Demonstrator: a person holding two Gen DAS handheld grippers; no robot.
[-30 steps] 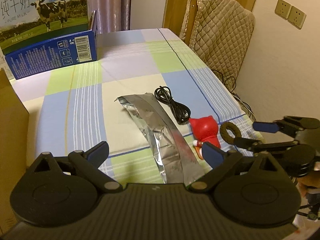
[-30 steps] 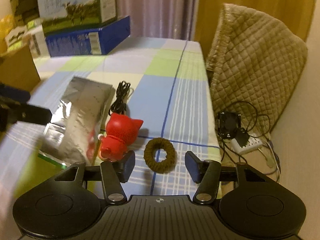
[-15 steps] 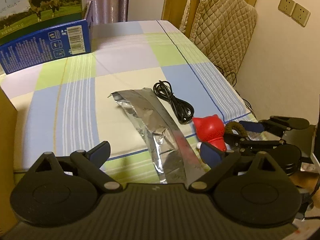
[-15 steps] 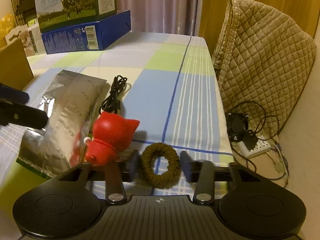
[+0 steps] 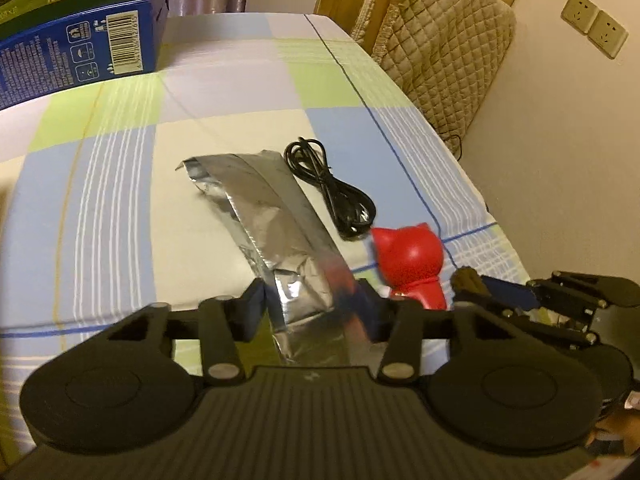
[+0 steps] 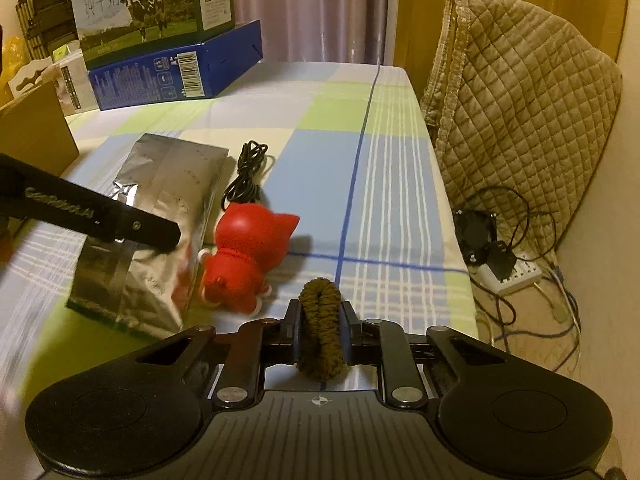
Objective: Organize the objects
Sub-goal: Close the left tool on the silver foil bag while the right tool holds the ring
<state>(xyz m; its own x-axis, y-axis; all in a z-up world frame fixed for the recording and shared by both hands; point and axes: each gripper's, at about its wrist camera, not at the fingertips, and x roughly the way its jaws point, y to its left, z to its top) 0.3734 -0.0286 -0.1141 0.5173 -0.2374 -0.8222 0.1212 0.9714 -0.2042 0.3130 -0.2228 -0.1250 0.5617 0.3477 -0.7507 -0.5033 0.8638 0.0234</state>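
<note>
My right gripper (image 6: pixel 322 330) is shut on a brown hair tie (image 6: pixel 321 330), squeezed flat between the pads at the table's near edge; it also shows in the left wrist view (image 5: pixel 469 280). My left gripper (image 5: pixel 310 308) has its jaws on both sides of the near end of a silver foil bag (image 5: pixel 276 224), which also shows in the right wrist view (image 6: pixel 160 220). A red cat figurine (image 6: pixel 250 258) lies on its side between the bag and the hair tie. A coiled black cable (image 6: pixel 246 178) lies beyond it.
A blue box with a milk carton on it (image 6: pixel 160 40) stands at the back left. A cardboard box (image 6: pixel 36 132) is at the left. A quilted chair (image 6: pixel 520 100) stands right of the checked table (image 6: pixel 360 160). A power strip and wires (image 6: pixel 516 272) lie on the floor.
My right gripper closed on the hair tie and squeezed it flat. My left gripper moved forward and narrowed its jaws around the foil bag's near end.
</note>
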